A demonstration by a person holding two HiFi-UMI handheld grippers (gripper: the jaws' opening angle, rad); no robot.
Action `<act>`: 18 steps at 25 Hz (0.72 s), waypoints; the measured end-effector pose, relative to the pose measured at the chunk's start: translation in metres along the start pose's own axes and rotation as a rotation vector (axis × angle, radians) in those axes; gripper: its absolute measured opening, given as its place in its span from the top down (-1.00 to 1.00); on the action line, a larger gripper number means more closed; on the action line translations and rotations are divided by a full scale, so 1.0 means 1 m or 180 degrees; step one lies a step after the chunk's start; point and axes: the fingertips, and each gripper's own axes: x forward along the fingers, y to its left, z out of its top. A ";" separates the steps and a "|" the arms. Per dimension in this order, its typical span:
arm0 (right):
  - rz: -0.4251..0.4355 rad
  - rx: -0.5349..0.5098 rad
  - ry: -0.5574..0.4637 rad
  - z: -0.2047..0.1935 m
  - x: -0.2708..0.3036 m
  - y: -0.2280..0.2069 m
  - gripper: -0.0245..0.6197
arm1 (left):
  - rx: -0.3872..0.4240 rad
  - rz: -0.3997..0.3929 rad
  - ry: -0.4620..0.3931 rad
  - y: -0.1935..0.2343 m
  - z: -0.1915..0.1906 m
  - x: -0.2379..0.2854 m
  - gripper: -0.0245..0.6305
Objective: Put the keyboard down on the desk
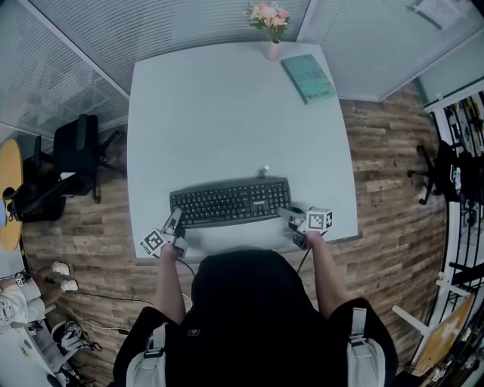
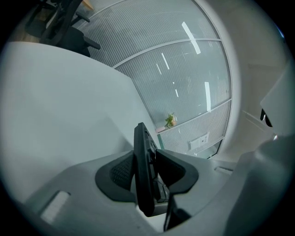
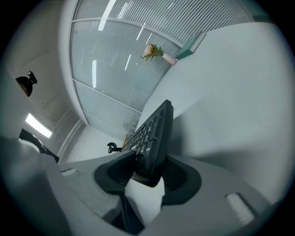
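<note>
Jaws of both grippers clamp the keyboard's (image 1: pixel 231 202) ends.

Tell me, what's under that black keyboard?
Only the pale desk shows around the keyboard, gripped at each end by the left gripper and right gripper. The patch directly beneath is covered.

One keyboard (image 1: pixel 231 202), two grippers (image 1: pixel 175 221) (image 1: pixel 286 215), one desk (image 1: pixel 227 113), one book (image 1: pixel 308 78), one flower vase (image 1: pixel 272 48)

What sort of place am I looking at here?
Most likely an office: a pale desk, a keyboard, a dark office chair on wood-look flooring, and ribbed glass partition walls.
</note>
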 end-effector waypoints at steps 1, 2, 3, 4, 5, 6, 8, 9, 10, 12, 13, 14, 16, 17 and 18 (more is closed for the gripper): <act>-0.0007 0.0014 -0.0007 -0.001 0.000 -0.001 0.40 | 0.0034 0.0046 0.0006 0.001 0.000 -0.001 0.54; -0.0005 0.0036 -0.0021 -0.001 -0.001 -0.001 0.40 | 0.0006 0.0048 -0.0003 0.001 -0.001 -0.001 0.54; -0.0002 0.0058 -0.0030 -0.001 -0.001 0.000 0.40 | -0.0035 0.0031 -0.0014 0.000 -0.003 0.000 0.54; -0.0005 0.0072 -0.0032 -0.002 -0.001 0.000 0.39 | -0.0070 0.0014 -0.0020 -0.001 -0.004 0.000 0.54; -0.0016 0.0079 -0.0026 -0.003 -0.002 0.000 0.39 | -0.0076 0.0020 -0.0013 -0.001 -0.005 0.000 0.54; -0.0033 0.0090 -0.0016 -0.005 -0.002 0.000 0.39 | -0.0003 0.0077 0.0017 0.002 -0.005 -0.001 0.53; -0.0084 0.0122 0.0016 -0.008 -0.005 -0.001 0.38 | 0.0166 0.0202 0.0085 0.008 -0.005 -0.003 0.53; -0.0115 0.0130 0.0031 -0.010 -0.006 -0.002 0.38 | 0.0167 0.0218 0.0102 0.009 -0.007 -0.002 0.52; -0.0143 0.0134 0.0040 -0.011 -0.007 -0.004 0.37 | 0.0157 0.0230 0.0120 0.009 -0.009 -0.001 0.52; -0.0207 0.0138 0.0057 -0.012 -0.008 -0.008 0.37 | 0.0275 0.0345 0.0194 0.012 -0.012 0.001 0.49; -0.0248 0.0139 0.0071 -0.012 -0.009 -0.011 0.36 | 0.0399 0.0446 0.0251 0.015 -0.013 0.002 0.48; -0.0286 0.0139 0.0086 -0.013 -0.009 -0.013 0.36 | 0.0518 0.0542 0.0305 0.017 -0.015 0.003 0.45; -0.0328 0.0140 0.0086 -0.013 -0.011 -0.015 0.35 | 0.0618 0.0626 0.0352 0.019 -0.016 0.004 0.44; -0.0341 0.0139 0.0073 -0.013 -0.012 -0.015 0.35 | 0.0625 0.0632 0.0357 0.019 -0.017 0.005 0.44; -0.0367 0.0132 0.0062 -0.012 -0.012 -0.016 0.35 | 0.0638 0.0636 0.0363 0.019 -0.017 0.007 0.44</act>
